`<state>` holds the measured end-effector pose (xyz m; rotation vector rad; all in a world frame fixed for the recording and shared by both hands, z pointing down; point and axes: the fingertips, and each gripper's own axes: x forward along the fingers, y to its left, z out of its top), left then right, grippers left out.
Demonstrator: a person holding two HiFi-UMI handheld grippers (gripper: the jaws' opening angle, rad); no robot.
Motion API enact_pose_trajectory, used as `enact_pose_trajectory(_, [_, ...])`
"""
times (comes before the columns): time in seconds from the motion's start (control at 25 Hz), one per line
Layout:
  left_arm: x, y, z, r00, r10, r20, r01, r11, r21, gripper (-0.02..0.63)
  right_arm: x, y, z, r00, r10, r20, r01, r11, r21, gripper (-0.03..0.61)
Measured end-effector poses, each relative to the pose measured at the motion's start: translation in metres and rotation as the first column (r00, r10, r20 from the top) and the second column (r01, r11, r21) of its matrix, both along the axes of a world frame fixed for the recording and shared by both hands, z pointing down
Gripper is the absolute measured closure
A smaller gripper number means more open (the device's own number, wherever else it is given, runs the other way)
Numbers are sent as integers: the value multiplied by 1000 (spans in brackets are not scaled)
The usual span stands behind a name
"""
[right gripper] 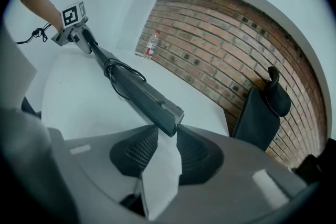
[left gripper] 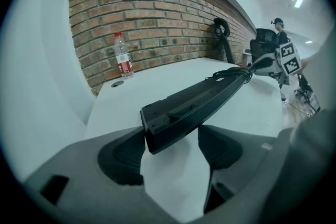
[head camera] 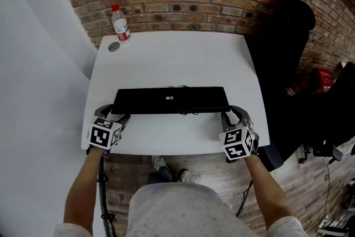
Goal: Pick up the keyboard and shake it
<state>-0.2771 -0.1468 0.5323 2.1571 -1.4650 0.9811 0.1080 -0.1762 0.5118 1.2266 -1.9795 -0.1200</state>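
1. The person is wearing a light grey top (head camera: 172,208) with pale sleeves (head camera: 69,228) ending at the upper arms.
2. Dark trousers (head camera: 161,176) and light shoes (head camera: 159,162) are showing beneath it.
3. The left gripper (head camera: 115,115) is showing a grey moulded body and dark pads (left gripper: 123,157).
4. The right gripper (head camera: 232,115) is showing the same grey shell, with dark ribbed pads (right gripper: 139,155).
5. Each is carrying a white marker cube (head camera: 104,134) printed with black squares.

The keyboard (head camera: 171,100) is long, slim and black, a small pale label on its upward face, its cable (right gripper: 112,71) bunched near the middle. It stretches crosswise over the white table's (head camera: 166,58) near half.
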Motion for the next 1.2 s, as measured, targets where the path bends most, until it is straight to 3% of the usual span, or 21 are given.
enact_pose_trajectory(0.4, [3,10,19,997,4,75,-1,999,-43,305,2,8,17,993,-60,-105,55,998,-43,456])
enact_pose_trajectory(0.8, [2,17,23,998,-14,65,18,998,-64,305,6,24,27,972,-150,-182,125,982,-143,454])
enact_pose_trajectory(1.0, [1,25,21,998,-32,45,35,997,-66,324,7,33,27,982,-140,-128,119,980,-162,456])
enact_pose_trajectory(1.2, [12,32,12,997,-69,-24,69,997,-34,337,-12,34,15,995,-105,5,104,983,-149,472])
